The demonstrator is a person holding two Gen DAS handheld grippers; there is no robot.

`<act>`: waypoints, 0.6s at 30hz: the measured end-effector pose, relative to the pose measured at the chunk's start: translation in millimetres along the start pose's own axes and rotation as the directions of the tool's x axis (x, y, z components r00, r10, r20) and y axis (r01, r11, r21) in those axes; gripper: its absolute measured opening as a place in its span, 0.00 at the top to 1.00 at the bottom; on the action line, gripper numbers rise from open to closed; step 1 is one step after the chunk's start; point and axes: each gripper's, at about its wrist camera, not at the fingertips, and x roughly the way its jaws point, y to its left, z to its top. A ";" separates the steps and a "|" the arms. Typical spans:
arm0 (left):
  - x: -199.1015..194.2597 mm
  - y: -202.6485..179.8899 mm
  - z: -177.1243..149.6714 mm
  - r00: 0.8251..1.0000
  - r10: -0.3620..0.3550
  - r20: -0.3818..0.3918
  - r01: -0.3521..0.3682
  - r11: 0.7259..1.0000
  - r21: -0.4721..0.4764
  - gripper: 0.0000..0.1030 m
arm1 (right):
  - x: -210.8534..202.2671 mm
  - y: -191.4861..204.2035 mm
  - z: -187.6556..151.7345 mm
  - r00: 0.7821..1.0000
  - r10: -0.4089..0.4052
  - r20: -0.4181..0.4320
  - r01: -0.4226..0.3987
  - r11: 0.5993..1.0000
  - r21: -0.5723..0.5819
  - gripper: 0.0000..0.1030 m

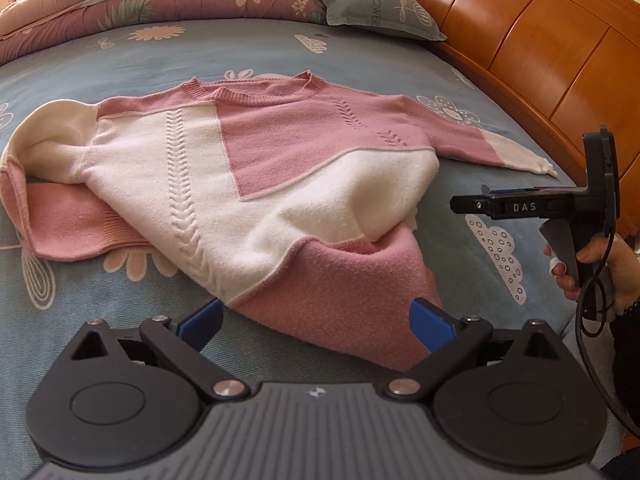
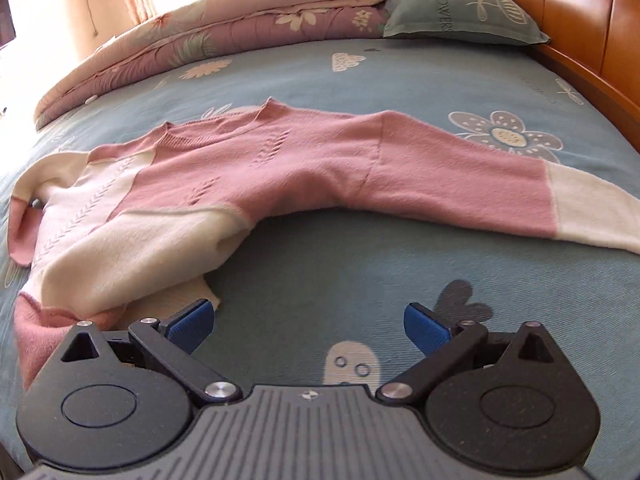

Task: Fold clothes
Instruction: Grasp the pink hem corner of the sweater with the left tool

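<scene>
A pink and cream knit sweater [image 1: 224, 168] lies face up on the bed [image 1: 256, 48], on a blue-grey sheet printed with flowers and clouds. Its neckline [image 1: 260, 88] points to the far side and its pink hem [image 1: 340, 312] lies nearest, so the body's long axis runs near to far, skewed a little leftward at the far end. The right sleeve [image 2: 480, 200] stretches out flat to the right toward the wooden headboard [image 1: 540, 40], its cream cuff outermost. The left sleeve [image 1: 60, 216] is bent back on itself at the left, its pink cuff lying beside the body. The body is rumpled, with a raised fold along its right edge.

The left tool [image 1: 316, 320] sits low at the near edge, aimed along the sweater's length, its blue pads spread wide on either side of the hem corner and gripping nothing. The right tool [image 2: 310, 320] is likewise released, fingers apart over bare sheet just right of the hem. In the left wrist view it is level and points left, a person's hand [image 1: 592, 264] wrapped round its handle.

A folded floral quilt [image 2: 200, 40] and a grey-green pillow [image 2: 460, 4] lie at the far side.
</scene>
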 end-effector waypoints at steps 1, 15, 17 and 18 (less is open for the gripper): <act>-2.9 6.9 -0.4 1.000 0.022 0.000 -0.022 1.000 -0.005 0.04 | 7.6 5.5 -4.4 1.000 -0.003 -0.020 0.003 1.000 -0.001 0.00; 31.3 145.8 37.4 0.907 0.420 -0.001 -0.408 0.880 -0.242 0.04 | 23.8 22.7 -26.4 0.994 -0.093 0.050 0.098 0.989 -0.107 0.00; 44.7 159.8 40.9 0.880 0.475 -0.026 -0.461 0.839 -0.287 0.04 | 24.0 22.8 -26.0 0.994 -0.094 0.052 0.099 0.989 -0.109 0.00; 49.6 165.1 41.3 0.867 0.496 -0.044 -0.485 0.821 -0.300 0.04 | 24.1 22.7 -25.6 0.994 -0.093 0.051 0.098 0.989 -0.108 0.00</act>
